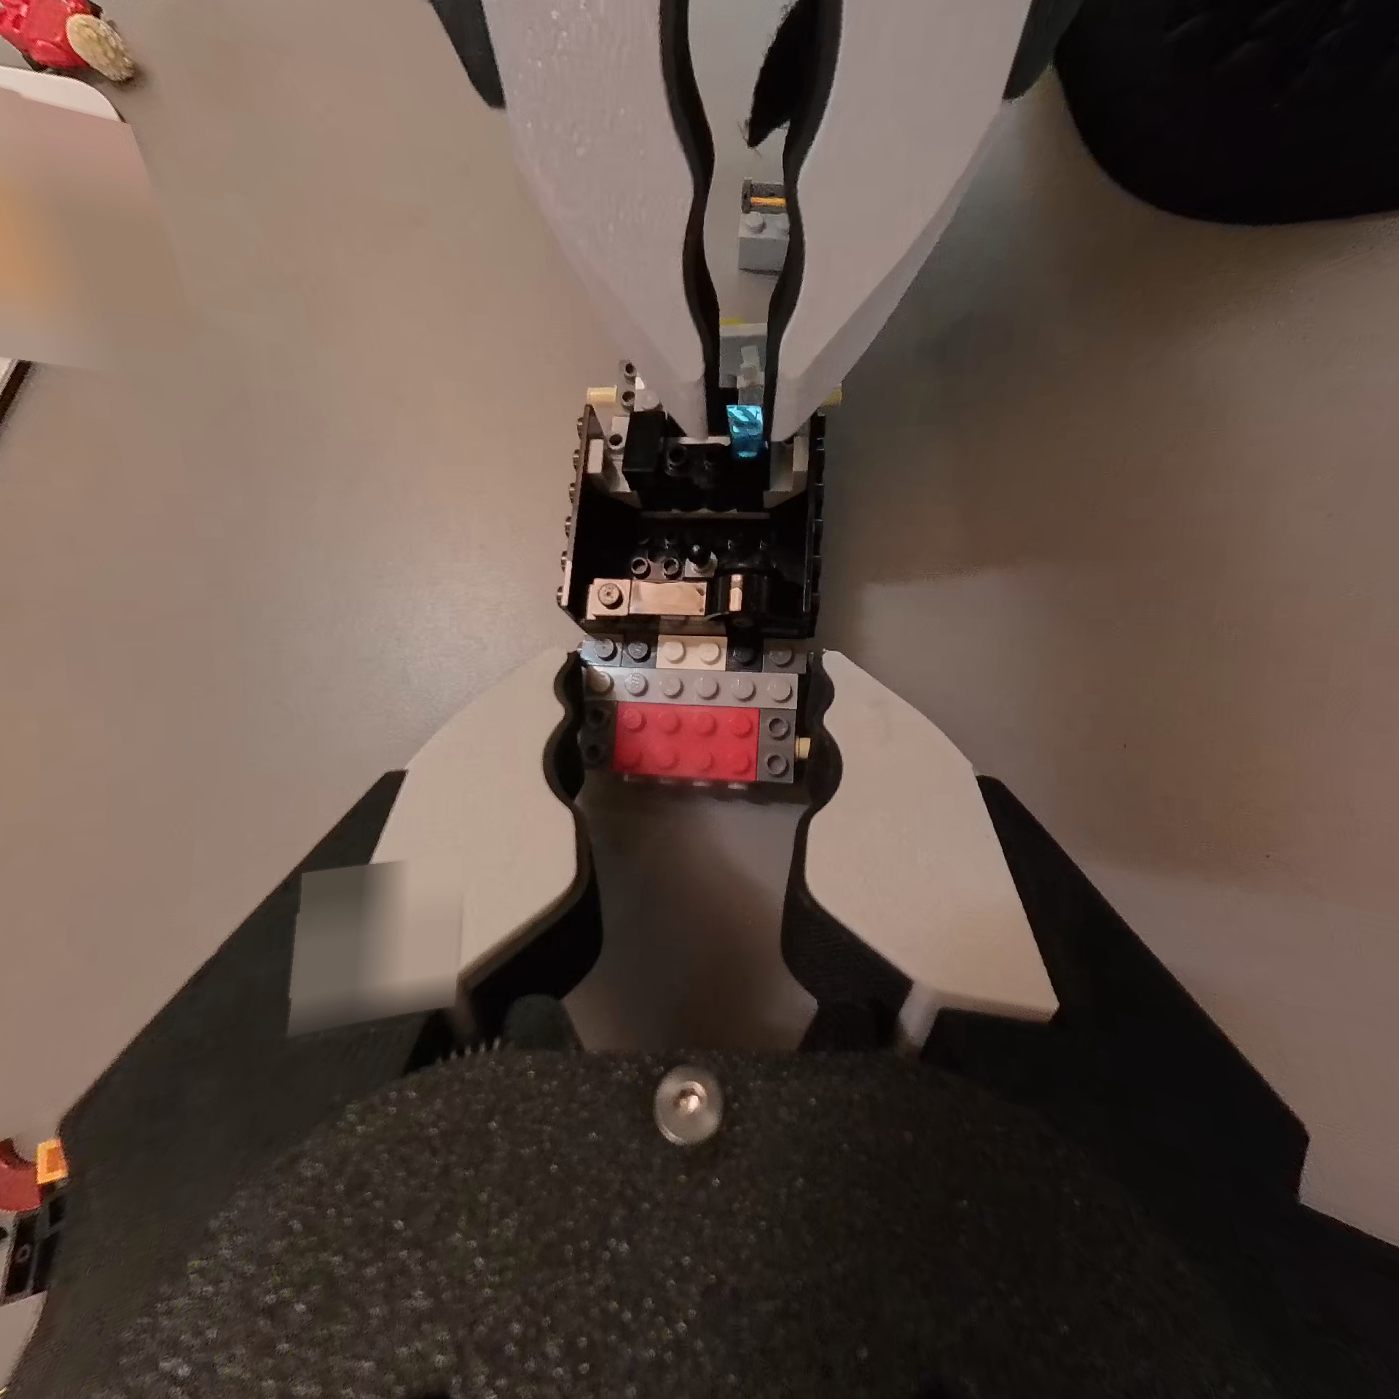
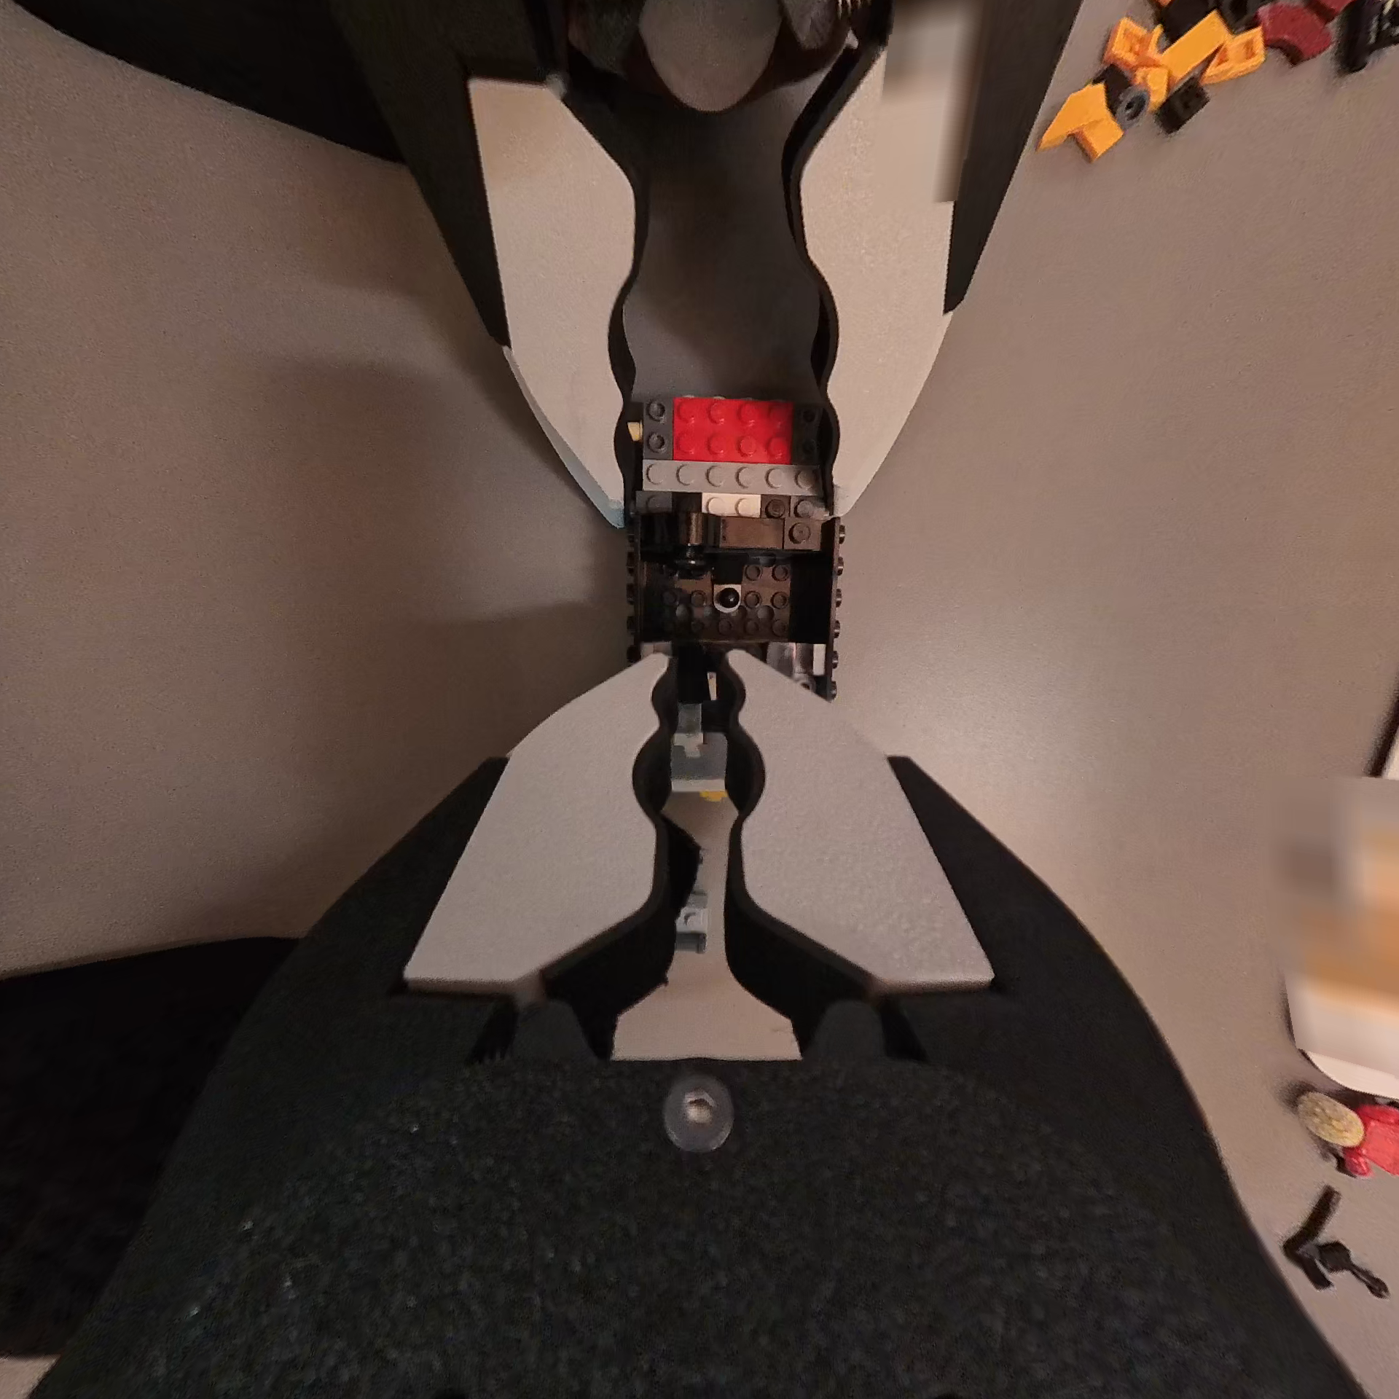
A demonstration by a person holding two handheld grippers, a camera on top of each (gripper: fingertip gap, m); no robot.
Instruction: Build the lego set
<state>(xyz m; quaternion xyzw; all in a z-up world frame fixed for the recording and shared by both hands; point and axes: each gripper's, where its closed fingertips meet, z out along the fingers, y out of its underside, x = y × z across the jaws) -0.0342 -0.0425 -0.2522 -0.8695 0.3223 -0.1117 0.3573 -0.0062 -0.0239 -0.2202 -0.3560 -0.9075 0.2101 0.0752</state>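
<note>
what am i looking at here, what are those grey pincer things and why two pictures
Each picture comes from a camera mounted on a hand-held gripper that a person holds, looking along its two grey fingers. The left hand-held gripper clamps the red-topped end of a half-built black and grey lego model. The right hand-held gripper faces it from the opposite side and pinches the model's narrow black and grey end. So each view also shows the other gripper. Loose orange and black lego pieces lie on the grey table.

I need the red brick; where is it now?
The red brick sits on the model's near end in the left wrist view, between the left tool's fingers, below a grey plate.
</note>
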